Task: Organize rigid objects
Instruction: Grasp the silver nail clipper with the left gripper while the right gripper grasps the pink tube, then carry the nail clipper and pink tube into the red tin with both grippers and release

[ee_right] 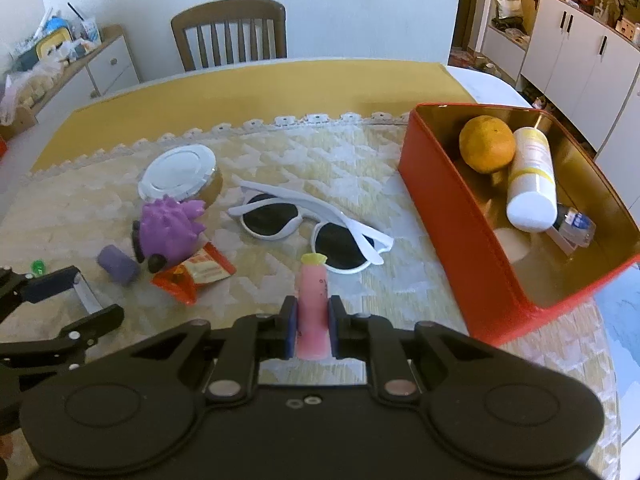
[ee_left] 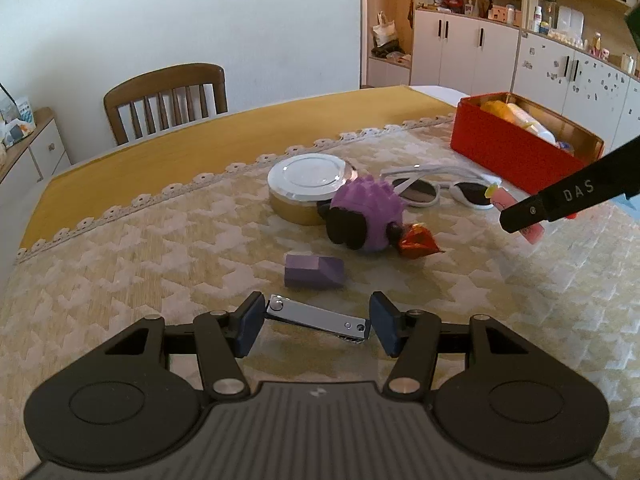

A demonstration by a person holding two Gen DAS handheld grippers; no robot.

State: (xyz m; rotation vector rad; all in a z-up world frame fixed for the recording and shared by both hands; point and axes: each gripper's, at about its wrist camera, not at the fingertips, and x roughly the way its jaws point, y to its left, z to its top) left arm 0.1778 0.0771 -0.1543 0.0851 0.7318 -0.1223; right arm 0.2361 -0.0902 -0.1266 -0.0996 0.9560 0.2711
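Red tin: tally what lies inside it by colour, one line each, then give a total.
Inside the red tin:
Orange: 1, the orange fruit
White and yellow: 1, the bottle
Clear: 1, a small packet, contents too blurred to name
Total: 3 visible

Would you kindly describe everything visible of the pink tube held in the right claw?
The pink tube is a small, smooth cylinder, plastic by its look, with a pale yellow tip and faint dark markings on its side. The right claw is shut on its lower part, one blue pad against each side, so the tip points forward, away from the camera. It appears lifted off the tablecloth. The left wrist view shows it only partly, behind the claw's black finger.
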